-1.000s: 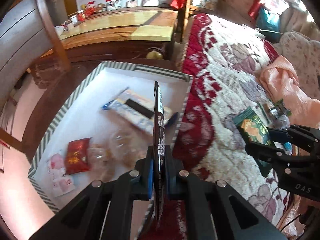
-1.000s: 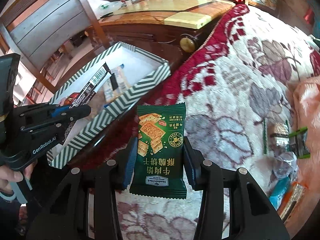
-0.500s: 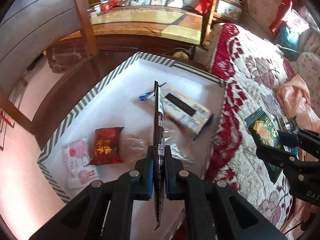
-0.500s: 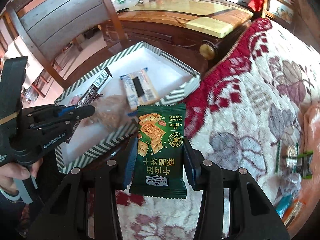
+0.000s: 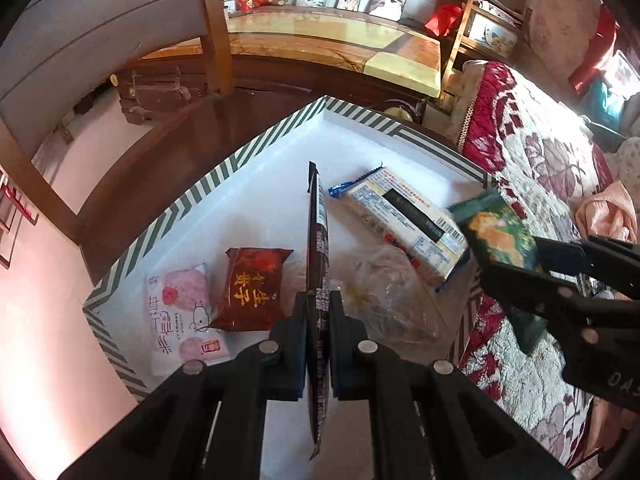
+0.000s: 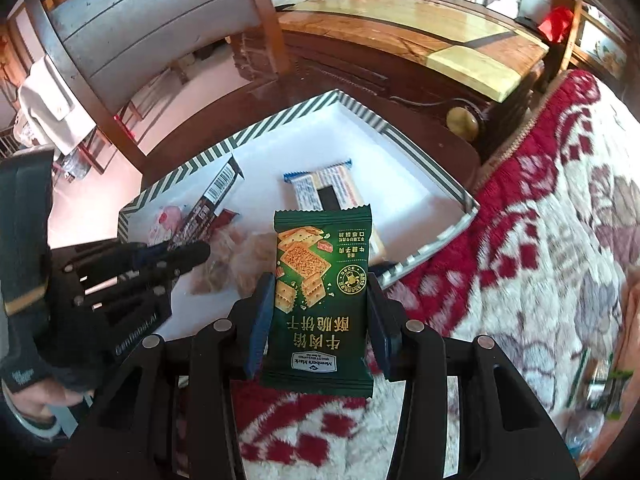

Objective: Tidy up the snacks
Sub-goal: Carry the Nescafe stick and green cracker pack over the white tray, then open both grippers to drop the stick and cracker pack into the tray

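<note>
Clamped edge-on in the left gripper (image 5: 318, 344), a dark brown snack bar (image 5: 317, 240) is held above the striped box (image 5: 192, 196), where a red packet (image 5: 250, 288) and a blue-ended cracker pack (image 5: 404, 220) are seen lying. The green biscuit packet (image 6: 320, 296) is gripped between the right gripper (image 6: 318, 320) jaws, over the box's near edge beside the floral bedspread (image 6: 540, 240).

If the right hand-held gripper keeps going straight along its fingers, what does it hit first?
Likely the near striped wall of the box, or just past it the blue-and-white cracker pack. The right hand-held gripper holds the green cracker packet; depth is unclear.
</note>
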Demonstrator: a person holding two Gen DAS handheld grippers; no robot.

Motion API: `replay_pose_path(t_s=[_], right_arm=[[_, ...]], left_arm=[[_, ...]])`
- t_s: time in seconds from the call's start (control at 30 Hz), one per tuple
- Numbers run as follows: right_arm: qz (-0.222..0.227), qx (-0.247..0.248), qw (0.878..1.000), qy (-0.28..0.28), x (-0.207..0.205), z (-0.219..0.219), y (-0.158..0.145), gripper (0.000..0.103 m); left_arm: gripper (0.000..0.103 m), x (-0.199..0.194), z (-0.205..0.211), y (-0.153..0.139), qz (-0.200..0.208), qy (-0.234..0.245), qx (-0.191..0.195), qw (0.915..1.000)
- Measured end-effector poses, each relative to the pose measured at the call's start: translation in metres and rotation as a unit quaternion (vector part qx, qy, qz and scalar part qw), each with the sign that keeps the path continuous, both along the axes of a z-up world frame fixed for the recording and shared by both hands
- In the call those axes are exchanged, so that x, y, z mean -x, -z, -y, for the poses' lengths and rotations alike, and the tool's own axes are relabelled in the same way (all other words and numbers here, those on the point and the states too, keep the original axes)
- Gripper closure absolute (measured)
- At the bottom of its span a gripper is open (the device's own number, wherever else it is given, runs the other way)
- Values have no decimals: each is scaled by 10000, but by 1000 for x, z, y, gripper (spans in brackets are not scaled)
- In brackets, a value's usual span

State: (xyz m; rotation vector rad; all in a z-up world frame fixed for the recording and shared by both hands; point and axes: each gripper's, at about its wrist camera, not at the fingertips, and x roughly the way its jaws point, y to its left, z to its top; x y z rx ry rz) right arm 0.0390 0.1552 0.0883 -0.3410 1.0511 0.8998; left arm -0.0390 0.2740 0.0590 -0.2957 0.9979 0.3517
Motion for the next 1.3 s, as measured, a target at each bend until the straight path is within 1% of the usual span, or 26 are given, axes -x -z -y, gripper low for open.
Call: replay_pose_path(t_s=[0.17,0.37,0.5,0.73,0.9,0.97,1.0,1.03,1.07,1.13,1.17,1.23,1.27,1.3], right_arm=[[-78,49,9999,-140,-7,-23,7,61],[-224,58,9991,-350,-15,-52,18,61],[-301,157,9985,-439,-19,-69,29,61],[-402,181,9980,-443,-24,-82,40,61],[-486,114,9984,-281,-28,-80,37,59],[-543,-18,9984,-127,-30,-72,32,59],[-597,-92,9982,-65,-31,-68,30,57],[-622,-148,9979,-30,-30,-65,28,56],[-622,-212,9978,11,-29,-60,25,56],[-569,-271,9980,83,-27,-51,20,56],[-536,-298,9981,110,-25,-45,17,56],[-474,-356,9981,170,-19,-32,10,56],[-439,-409,9980,220,-16,-23,7,56],[-433,-463,9976,279,-13,-13,5,56]], left_arm=[[93,0,-2,3,7,-80,-10,10000],[93,-1,-7,10,-26,-164,70,9998],[93,0,-11,12,-18,-229,132,9996],[92,0,-13,15,-45,-295,134,9995],[91,0,-15,15,-61,-354,128,9993],[87,-1,-14,16,-95,-376,73,9992],[83,-1,-14,16,-112,-384,53,9992],[78,-1,-13,16,-116,-397,47,9991],[75,-2,-14,16,-109,-407,58,9991],[58,0,-14,13,-54,-405,108,9991],[55,1,-13,11,-27,-404,94,9991],[43,3,-10,7,8,-411,-30,9992],[41,4,-8,4,38,-402,-69,9992],[35,5,-6,2,79,-385,-63,9992]])
